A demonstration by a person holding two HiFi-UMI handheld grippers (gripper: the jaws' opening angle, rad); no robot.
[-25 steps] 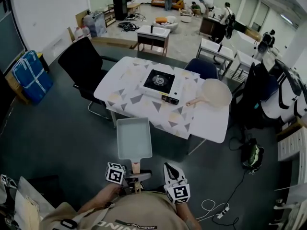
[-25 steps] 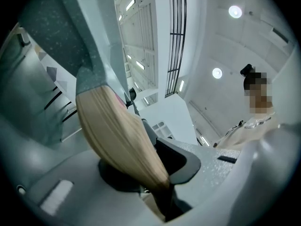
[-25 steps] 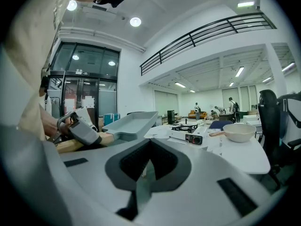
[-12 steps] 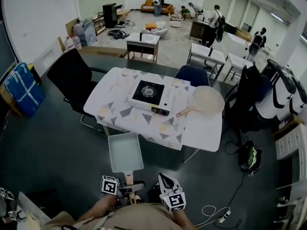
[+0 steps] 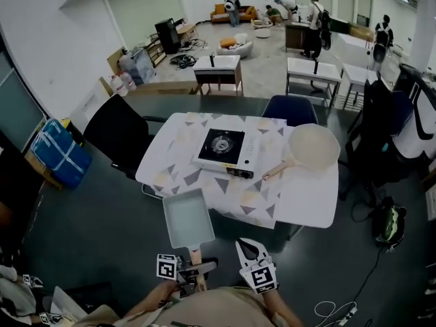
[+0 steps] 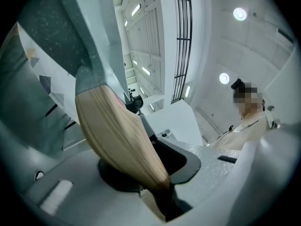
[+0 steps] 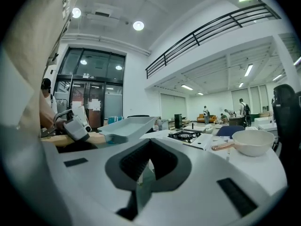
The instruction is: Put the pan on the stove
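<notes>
A grey rectangular pan (image 5: 187, 216) with a wooden handle (image 6: 117, 135) hangs in the air just short of the table's near edge. My left gripper (image 5: 178, 270) is shut on that handle, close to my body. The black-topped portable stove (image 5: 225, 148) sits in the middle of the patterned table (image 5: 300, 196), with nothing on its burner. Beside the left one, my right gripper (image 5: 253, 264) is shut and holds nothing. The right gripper view has the held pan (image 7: 127, 126) at left, the stove (image 7: 187, 135) farther off, and my right gripper (image 7: 148, 166) low in front.
A round cream pan (image 5: 313, 146) with a wooden handle lies on the table right of the stove. A black office chair (image 5: 116, 131) stands at the table's left and a blue chair (image 5: 289, 107) behind it. More tables and people are at the back.
The head view has swung and shifted a little relative to the table. The rectangular pan stays held in my left gripper, its far edge now near the table's front edge.
</notes>
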